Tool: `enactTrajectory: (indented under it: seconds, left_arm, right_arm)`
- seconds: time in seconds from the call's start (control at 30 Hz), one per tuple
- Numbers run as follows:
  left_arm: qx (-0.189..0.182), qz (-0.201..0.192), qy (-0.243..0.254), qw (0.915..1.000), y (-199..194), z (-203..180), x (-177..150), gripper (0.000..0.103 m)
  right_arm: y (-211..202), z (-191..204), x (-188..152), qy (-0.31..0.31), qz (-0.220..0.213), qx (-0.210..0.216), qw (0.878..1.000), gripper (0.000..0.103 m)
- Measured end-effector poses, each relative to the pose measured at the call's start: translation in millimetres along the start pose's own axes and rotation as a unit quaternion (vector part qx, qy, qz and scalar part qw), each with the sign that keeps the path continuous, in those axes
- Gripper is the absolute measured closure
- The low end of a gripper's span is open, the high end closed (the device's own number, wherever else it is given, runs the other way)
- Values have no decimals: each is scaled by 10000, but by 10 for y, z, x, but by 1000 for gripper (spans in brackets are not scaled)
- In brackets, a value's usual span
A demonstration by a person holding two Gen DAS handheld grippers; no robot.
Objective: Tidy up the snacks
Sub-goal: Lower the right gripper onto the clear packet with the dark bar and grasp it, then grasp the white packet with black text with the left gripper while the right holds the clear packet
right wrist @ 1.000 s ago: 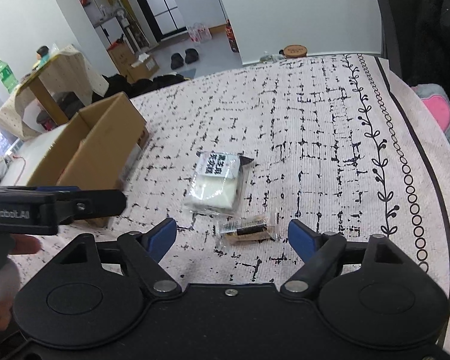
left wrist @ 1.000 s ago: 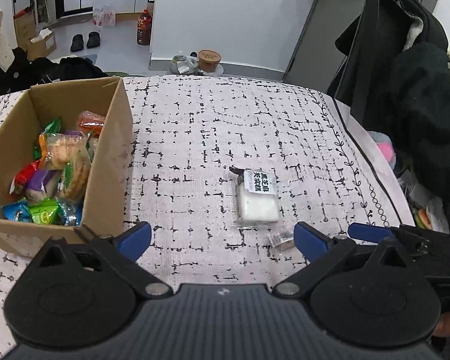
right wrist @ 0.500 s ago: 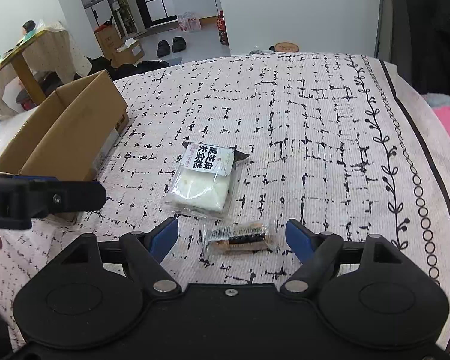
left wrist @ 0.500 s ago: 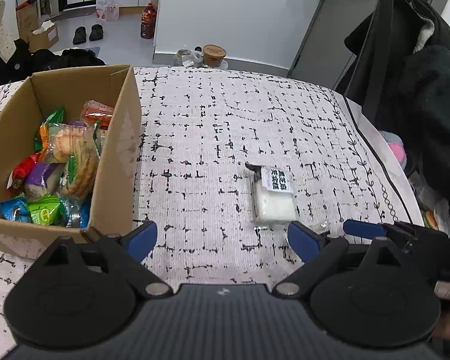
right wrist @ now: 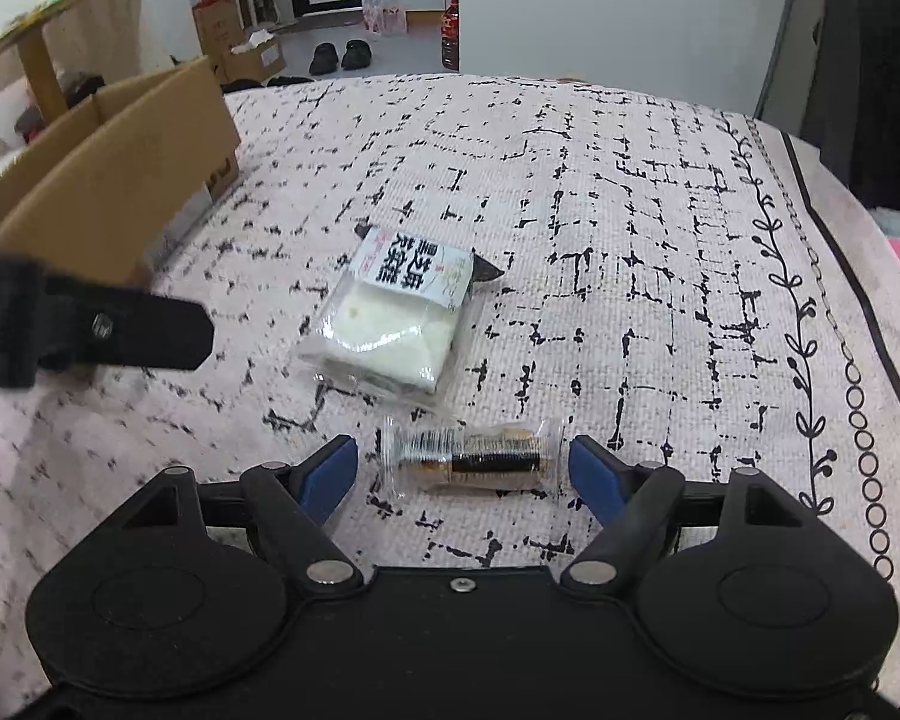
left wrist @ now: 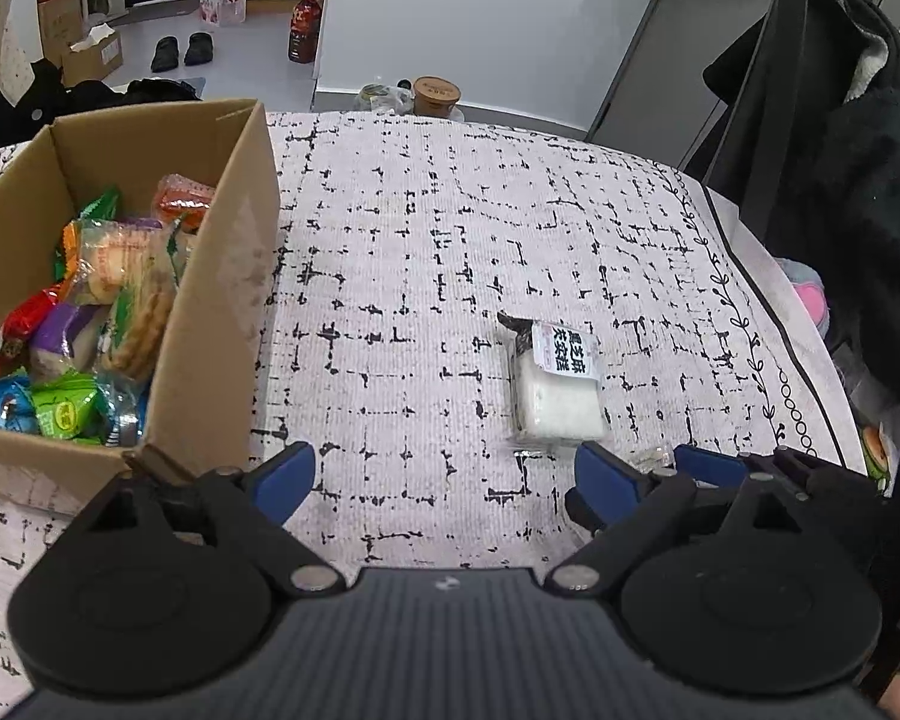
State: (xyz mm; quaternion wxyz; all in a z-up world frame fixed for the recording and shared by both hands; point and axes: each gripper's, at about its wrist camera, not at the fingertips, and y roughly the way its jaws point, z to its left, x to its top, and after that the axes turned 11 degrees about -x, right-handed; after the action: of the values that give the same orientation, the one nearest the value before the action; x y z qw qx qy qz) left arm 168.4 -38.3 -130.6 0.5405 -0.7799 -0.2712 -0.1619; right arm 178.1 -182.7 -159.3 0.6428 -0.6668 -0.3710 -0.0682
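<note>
Patterned cloth covers the worktop (right wrist: 660, 192). On it a small clear-wrapped bar (right wrist: 471, 461) lies crosswise between the right gripper's (right wrist: 463, 469) jaws, which are closing but not yet touching it. Just beyond sits a white cake pack (right wrist: 390, 318). The left gripper (left wrist: 444, 477), jaws spread and empty, hangs between box (left wrist: 222, 324) and pack; the right is nearer the bar.

Right tongs (right wrist: 463, 471) closing around small snack packet (right wrist: 473, 461), seemingly not touching.
</note>
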Motion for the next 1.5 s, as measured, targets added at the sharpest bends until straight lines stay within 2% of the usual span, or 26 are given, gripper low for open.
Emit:
enactTrajectory:
  seconds: [0.1,0.2,0.43,0.67,0.87,1.0,1.1,1.37,1.5]
  left_arm:
    - [-13,24,-1,10000,49,-11,-11,9]
    - [14,36,-19,10000,79,-6,-16,9]
    - [36,28,3,10000,156,-49,3,9]
    - [-122,21,107,9999,293,-202,27,15]
    - [-226,36,233,9995,466,-340,39,23]
    - [-284,21,262,9993,564,-392,59,35]
    - [-302,17,267,9992,625,-406,85,39]
    - [-297,10,365,9989,801,-468,161,40]
    - [-67,82,696,9975,933,-549,152,40]
  right_arm:
    - [-16,-27,-10,-43,-53,-100,9999,44]
    - [-38,-121,11,117,-20,19,9999,49]
    - [-154,-309,26,445,-84,61,9990,50]
    - [-246,-543,59,689,-169,-25,9975,50]
    - [-238,-682,60,840,-163,-90,9963,50]
    - [-215,-727,55,921,-146,-113,9956,50]
    - [-211,-768,53,961,-159,-155,9951,50]
    - [-179,-855,55,1075,-118,-285,9937,50]
    - [-166,-862,55,1104,-100,-304,9934,50]
